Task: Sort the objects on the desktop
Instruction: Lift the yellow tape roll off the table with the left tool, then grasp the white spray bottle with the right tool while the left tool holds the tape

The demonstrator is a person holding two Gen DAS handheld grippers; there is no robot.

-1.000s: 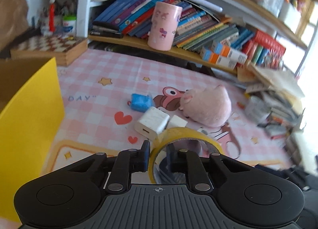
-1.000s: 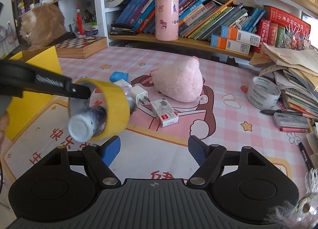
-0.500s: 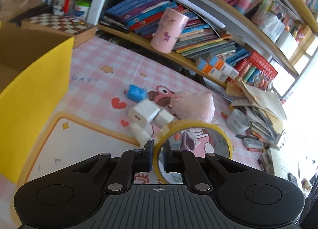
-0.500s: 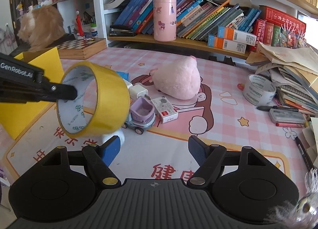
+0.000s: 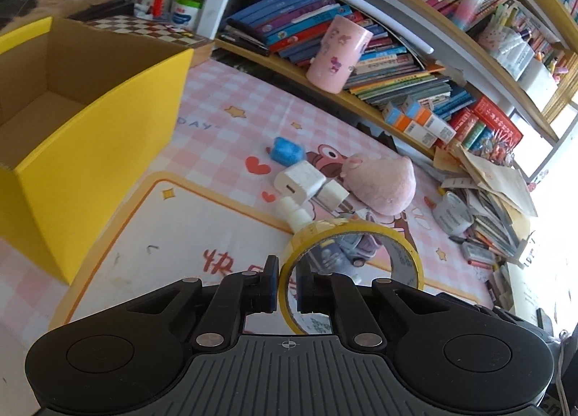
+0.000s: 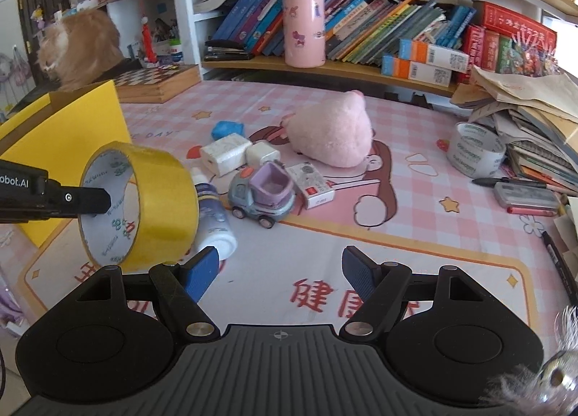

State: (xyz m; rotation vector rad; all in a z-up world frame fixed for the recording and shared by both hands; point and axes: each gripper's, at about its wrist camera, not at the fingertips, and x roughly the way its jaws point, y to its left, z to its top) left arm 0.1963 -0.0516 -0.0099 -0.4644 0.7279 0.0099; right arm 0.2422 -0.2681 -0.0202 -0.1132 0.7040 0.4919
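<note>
My left gripper (image 5: 287, 286) is shut on the wall of a yellow tape roll (image 5: 404, 246), held above the mat. From the right wrist view the same yellow tape roll (image 6: 162, 199) hangs at the left, pinched by the left gripper's fingers (image 6: 90, 199). An open yellow cardboard box (image 5: 90, 134) stands to the left, its corner (image 6: 83, 116) behind the roll. My right gripper (image 6: 281, 271) is open over the mat with nothing between its fingers. On the mat lie a pink plush (image 6: 336, 134), a toy truck (image 6: 263, 195), white chargers (image 6: 224, 154), a white bottle (image 6: 213, 213) and a small box (image 6: 314, 186).
A blue lump (image 6: 225, 128) lies behind the chargers. A grey tape roll (image 6: 473, 152), pens and a heap of papers (image 6: 534, 119) crowd the right edge. A pink cup (image 6: 303, 29) and books fill the shelf behind. A chessboard (image 6: 155, 81) sits at back left.
The left gripper has carried the yellow tape roll leftward toward the yellow box, and the roll has tilted. The white bottle that was inside the roll now lies on the mat. The right gripper stayed put.
</note>
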